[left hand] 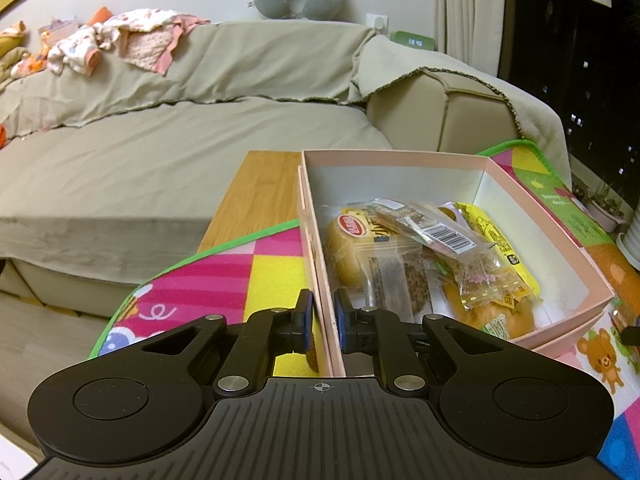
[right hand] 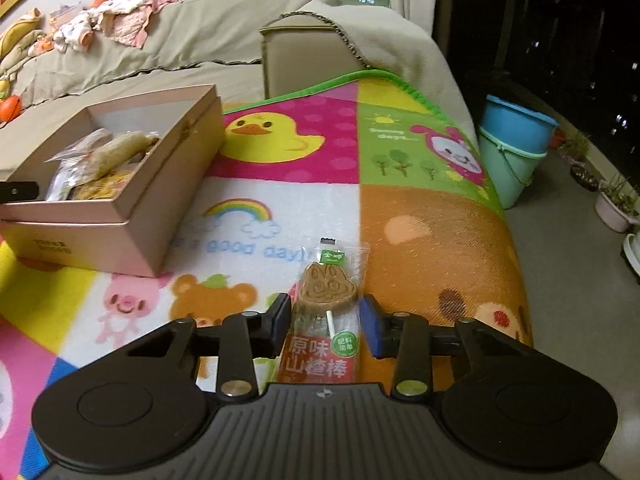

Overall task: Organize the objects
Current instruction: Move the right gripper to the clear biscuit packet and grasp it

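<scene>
A pink cardboard box stands on a colourful cartoon mat and holds several wrapped snacks. My left gripper is shut on the box's left wall, one finger inside and one outside. The box also shows in the right wrist view at the left. A wrapped hawthorn lollipop with a brown animal face lies on the mat. My right gripper is open, with its fingers on either side of the lollipop wrapper, not touching it.
A sofa with a beige cover and baby clothes lies behind. A wooden table edge shows under the mat. Blue and green buckets and plant pots stand on the floor at right.
</scene>
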A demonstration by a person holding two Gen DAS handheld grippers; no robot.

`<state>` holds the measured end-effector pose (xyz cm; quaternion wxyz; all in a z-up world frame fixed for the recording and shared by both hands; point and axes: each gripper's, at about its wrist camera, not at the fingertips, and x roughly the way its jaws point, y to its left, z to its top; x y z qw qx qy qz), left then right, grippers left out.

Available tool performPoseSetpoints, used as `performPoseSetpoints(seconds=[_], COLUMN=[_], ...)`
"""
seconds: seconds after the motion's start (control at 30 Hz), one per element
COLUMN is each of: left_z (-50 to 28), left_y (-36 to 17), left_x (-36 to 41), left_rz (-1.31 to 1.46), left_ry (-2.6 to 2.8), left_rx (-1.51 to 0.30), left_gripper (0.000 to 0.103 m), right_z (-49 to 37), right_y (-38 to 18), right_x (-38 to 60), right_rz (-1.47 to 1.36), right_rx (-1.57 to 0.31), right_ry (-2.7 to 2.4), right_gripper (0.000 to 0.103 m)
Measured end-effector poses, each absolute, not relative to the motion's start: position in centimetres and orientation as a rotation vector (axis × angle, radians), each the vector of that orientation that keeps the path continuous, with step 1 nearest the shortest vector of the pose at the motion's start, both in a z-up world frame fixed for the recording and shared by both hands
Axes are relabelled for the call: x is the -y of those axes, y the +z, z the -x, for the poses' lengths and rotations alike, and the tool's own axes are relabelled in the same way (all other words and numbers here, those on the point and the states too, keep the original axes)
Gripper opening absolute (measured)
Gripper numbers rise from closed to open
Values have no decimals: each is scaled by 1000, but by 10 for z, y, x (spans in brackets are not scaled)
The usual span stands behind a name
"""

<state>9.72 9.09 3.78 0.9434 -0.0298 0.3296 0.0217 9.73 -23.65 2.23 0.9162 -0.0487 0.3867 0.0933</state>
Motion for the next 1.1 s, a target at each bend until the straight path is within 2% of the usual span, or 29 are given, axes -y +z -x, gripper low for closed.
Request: performPoseSetpoints(seconds=[0.4, 0.43, 0.47, 0.67, 0.8, 0.83, 0.9, 0.93, 0.97, 1.1], left_z=[-96, -96, -96, -93, -92, -92, -92, -92, -92, -92], left_y=[38, 39, 39, 39, 38, 38, 38, 38, 38, 38], left_x=[-91, -91, -92, -95, -97, -97, -98, -98, -98, -98], left_rz=[75, 77, 80, 104, 112, 113, 113, 113, 113, 113], left_ry=[37, 36, 35, 20, 10, 9, 10, 9, 9, 10], left_rx=[-663, -662, -661, -655, -650, -650, -650, -649, -649, -650], left_gripper=[14, 14, 14, 16, 17, 17, 17, 17, 17, 17], right_z=[-44, -40, -37, -34, -40, -45, -50, -52, -53, -55], right_y=[62, 69, 75, 112, 118, 115, 106, 99, 92, 61], right_x=[201, 197, 192, 171, 166, 169, 175, 178, 180, 179], right_rz=[136, 137, 136, 156, 211, 202, 174, 157, 143, 126], right_rx=[-791, -783, -780, -713, -694, -713, -756, -778, -800, -884], right_ry=[378, 398, 415, 495, 449, 437, 417, 408, 399, 389], right_gripper=[31, 21, 16, 16, 17, 19, 33, 45, 53, 54])
